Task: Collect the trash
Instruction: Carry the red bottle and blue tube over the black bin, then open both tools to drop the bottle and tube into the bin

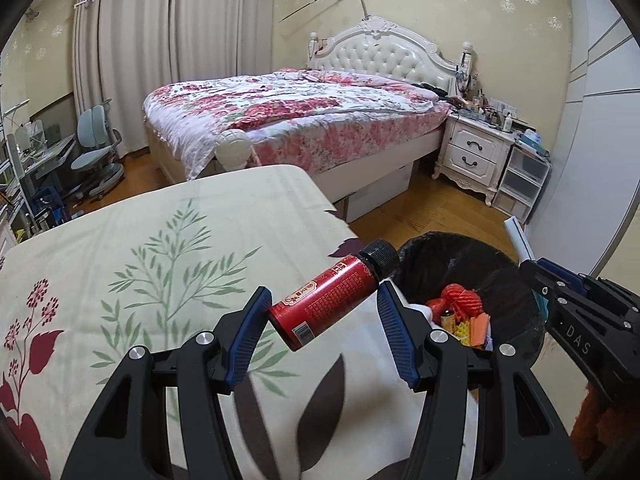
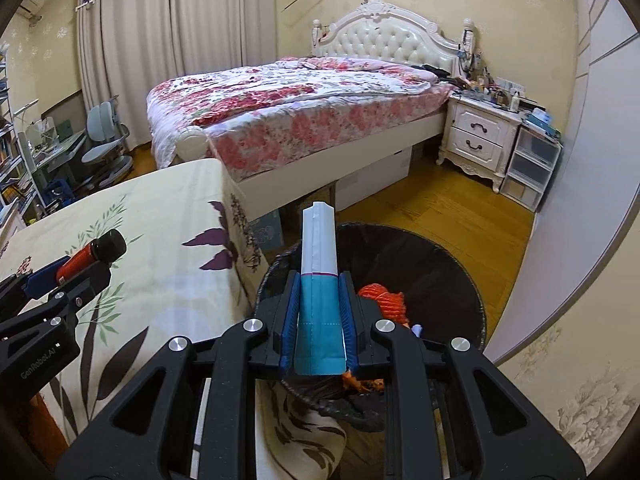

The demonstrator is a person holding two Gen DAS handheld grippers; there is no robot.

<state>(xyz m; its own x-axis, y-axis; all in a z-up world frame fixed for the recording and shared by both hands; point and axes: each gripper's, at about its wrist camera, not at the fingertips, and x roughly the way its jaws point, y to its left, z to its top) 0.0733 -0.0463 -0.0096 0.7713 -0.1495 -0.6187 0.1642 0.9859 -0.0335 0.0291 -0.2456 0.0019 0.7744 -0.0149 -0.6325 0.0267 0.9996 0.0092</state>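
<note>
Left claw: gripping a small red bottle with a black cap, held tilted between the blue pads, over the edge of the floral-cloth bench. Right claw: clamping tight on a flattened teal-and-white carton, pointing forward past its fingertips. Black trash bin: sitting just below and ahead of the right claw, to the right of the left one (already holding orange cord and scraps).

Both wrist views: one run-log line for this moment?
left gripper: shut on red bottle | right gripper: shut on teal-and-white carton | bin: below carton, holds trash | step: drop pending
</note>
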